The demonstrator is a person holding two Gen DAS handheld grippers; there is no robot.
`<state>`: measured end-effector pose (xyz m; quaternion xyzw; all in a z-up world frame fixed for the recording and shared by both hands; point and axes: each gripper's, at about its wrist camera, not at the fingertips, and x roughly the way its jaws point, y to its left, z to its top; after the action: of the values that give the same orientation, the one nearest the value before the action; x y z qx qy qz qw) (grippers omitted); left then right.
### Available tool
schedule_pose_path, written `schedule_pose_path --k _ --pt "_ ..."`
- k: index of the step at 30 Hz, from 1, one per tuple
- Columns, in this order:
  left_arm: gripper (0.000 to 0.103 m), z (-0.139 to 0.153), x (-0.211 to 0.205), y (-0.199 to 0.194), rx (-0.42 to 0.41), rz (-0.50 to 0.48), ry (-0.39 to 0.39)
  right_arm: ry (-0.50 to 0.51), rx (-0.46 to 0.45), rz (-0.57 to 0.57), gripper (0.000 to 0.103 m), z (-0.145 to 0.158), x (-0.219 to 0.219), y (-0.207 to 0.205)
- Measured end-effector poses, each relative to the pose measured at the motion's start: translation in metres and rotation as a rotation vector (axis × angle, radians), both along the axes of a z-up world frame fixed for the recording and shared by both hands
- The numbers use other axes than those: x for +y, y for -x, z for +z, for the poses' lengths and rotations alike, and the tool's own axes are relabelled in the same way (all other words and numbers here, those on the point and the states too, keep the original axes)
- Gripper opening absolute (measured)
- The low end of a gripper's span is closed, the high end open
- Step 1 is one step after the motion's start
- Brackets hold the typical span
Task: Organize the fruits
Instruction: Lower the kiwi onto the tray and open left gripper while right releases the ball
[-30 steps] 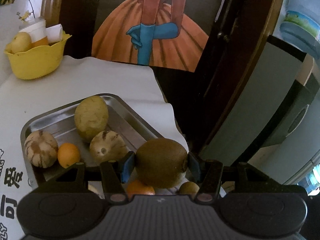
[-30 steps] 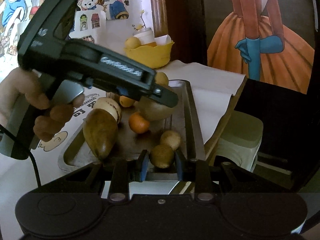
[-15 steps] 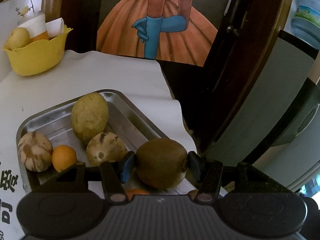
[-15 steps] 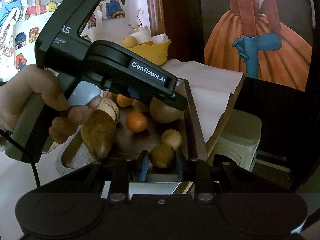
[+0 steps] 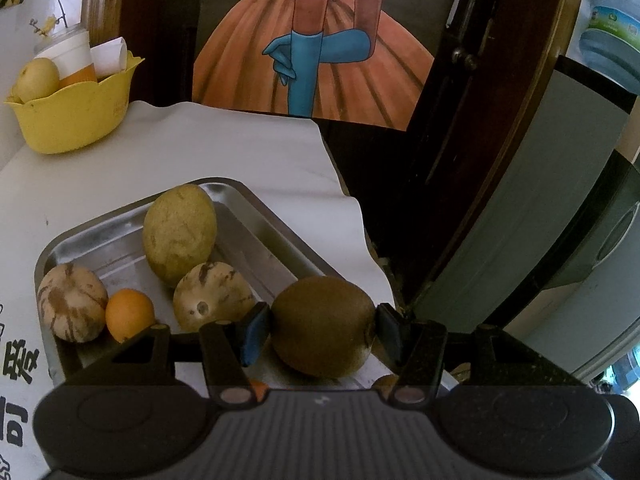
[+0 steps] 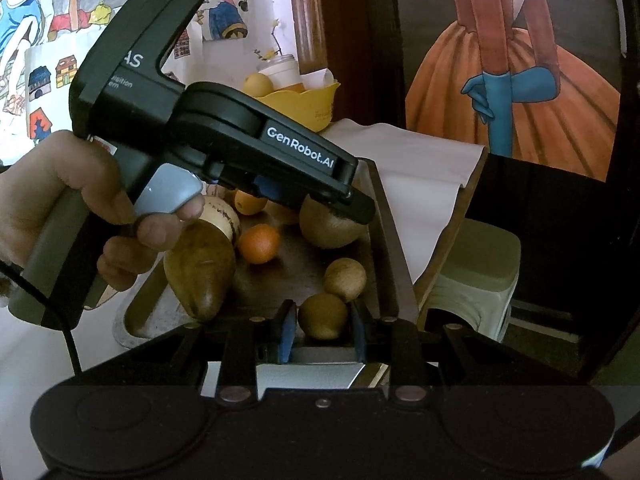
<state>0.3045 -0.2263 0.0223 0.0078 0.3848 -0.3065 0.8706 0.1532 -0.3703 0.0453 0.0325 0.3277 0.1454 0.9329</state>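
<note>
My left gripper [image 5: 322, 336] is shut on a brown kiwi [image 5: 323, 326] and holds it over the right side of the steel tray [image 5: 256, 210]. The kiwi also shows in the right wrist view [image 6: 330, 226] under the left gripper's body [image 6: 224, 140]. My right gripper [image 6: 323, 330] is shut on a small brown fruit [image 6: 323, 316] at the tray's near end. In the tray lie a large yellow-green fruit [image 5: 180, 234], two striped round fruits [image 5: 72, 302] [image 5: 214, 300], small oranges [image 5: 129, 314] [image 6: 259, 243], a pear [image 6: 199, 270] and another small brown fruit [image 6: 345, 279].
A yellow basket [image 5: 76, 116] with a pale fruit and a cup stands at the table's far left corner. White cloth [image 5: 200, 148] covers the table; its right edge [image 5: 360, 216] drops off beside a dark wooden door frame. A pale stool [image 6: 476, 276] stands below the table's edge.
My left gripper has lowered the kiwi and moved it forward along the tray's right side. The right gripper has stayed still with its small fruit.
</note>
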Motion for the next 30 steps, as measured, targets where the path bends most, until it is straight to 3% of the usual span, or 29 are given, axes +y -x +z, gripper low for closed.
schedule_pose_path --k 9,19,30 --pt "0.065 0.003 0.000 0.005 -0.009 -0.018 0.027 0.000 -0.005 -0.009 0.034 0.001 0.001 0.004" --pt "0.079 0.019 0.004 0.015 -0.019 -0.047 0.066 -0.013 -0.017 -0.050 0.041 0.004 0.001 0.012" --pt "0.093 0.040 0.026 0.033 -0.072 0.007 0.110 -0.029 -0.053 -0.074 0.051 0.017 0.000 0.021"
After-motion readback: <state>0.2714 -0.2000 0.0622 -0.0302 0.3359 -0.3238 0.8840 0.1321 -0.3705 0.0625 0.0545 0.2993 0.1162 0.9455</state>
